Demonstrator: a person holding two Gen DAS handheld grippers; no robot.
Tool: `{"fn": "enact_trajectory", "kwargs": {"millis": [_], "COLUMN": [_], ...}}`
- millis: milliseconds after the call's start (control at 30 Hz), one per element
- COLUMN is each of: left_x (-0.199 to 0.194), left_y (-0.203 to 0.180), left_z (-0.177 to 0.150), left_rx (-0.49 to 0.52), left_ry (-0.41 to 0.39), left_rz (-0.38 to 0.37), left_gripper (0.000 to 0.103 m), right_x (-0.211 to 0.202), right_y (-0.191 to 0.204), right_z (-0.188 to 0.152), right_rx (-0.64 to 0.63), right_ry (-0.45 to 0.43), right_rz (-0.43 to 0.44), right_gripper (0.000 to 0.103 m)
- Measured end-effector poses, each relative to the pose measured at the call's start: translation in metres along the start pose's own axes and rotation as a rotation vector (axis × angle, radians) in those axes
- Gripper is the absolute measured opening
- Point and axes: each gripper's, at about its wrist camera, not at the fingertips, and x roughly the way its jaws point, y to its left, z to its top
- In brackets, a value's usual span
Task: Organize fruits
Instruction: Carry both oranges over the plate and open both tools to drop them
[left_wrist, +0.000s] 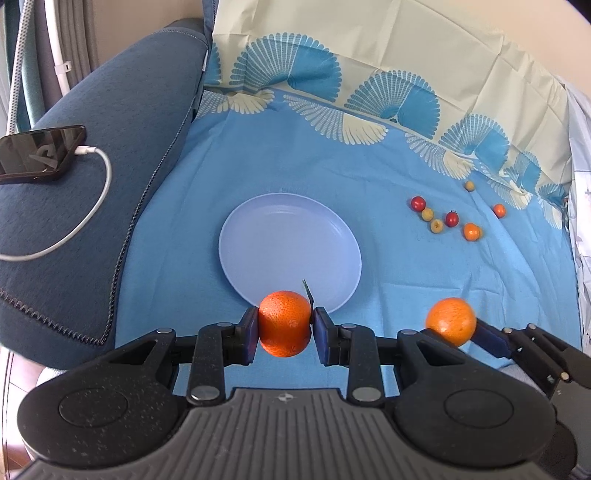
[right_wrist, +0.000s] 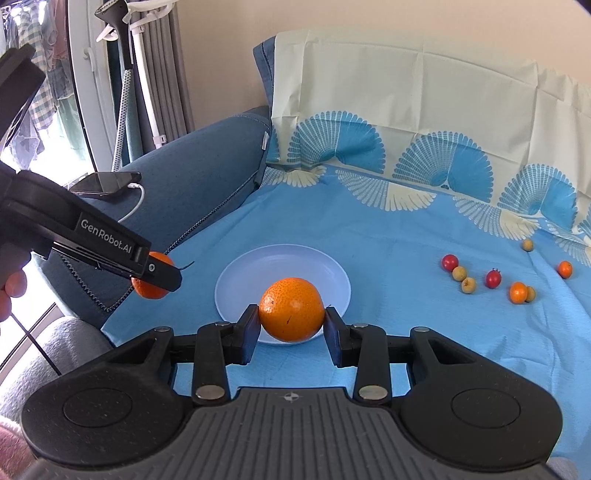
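Gripping a deep-orange mandarin (left_wrist: 284, 323) between its blue pads, the left gripper (left_wrist: 284, 326) holds the fruit above the near rim of the pale blue plate (left_wrist: 290, 236), a short dark stem sticking up from the fruit's right side. The right gripper (right_wrist: 291, 321) is likewise closed on a second, lighter orange mandarin (right_wrist: 291, 309), which hangs over the near part of the same plate. The plate sits on a blue cloth (left_wrist: 388, 266) with a fan pattern along its far edge. Well to the right of the plate lie small loose fruits (left_wrist: 448, 218): red, orange and yellowish ones in a scattered group. On the dark blue cushion (left_wrist: 122, 177) at left rests a phone (left_wrist: 40, 153) with a white cable (left_wrist: 92, 206) plugged in.
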Motion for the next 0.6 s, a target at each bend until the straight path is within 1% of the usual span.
{"fn": "enact_trajectory", "kwargs": {"millis": [233,600], "left_x": [0.027,0.081], "left_y": [-0.001,0.003], "left_z": [0.020,0.044], "left_rx": [0.005,0.007], "left_ry": [0.010,0.055], "left_rz": [0.000,0.012], "left_gripper": [0.034,0.034], "right_x": [0.033,0.094], "right_y": [-0.004,-0.014], "right_z": [0.009,0.020], "right_rx": [0.005,-0.017], "right_ry": [0.027,0.078], "right_rz": [0.015,0.021], "right_gripper": [0.039,0.039]}}
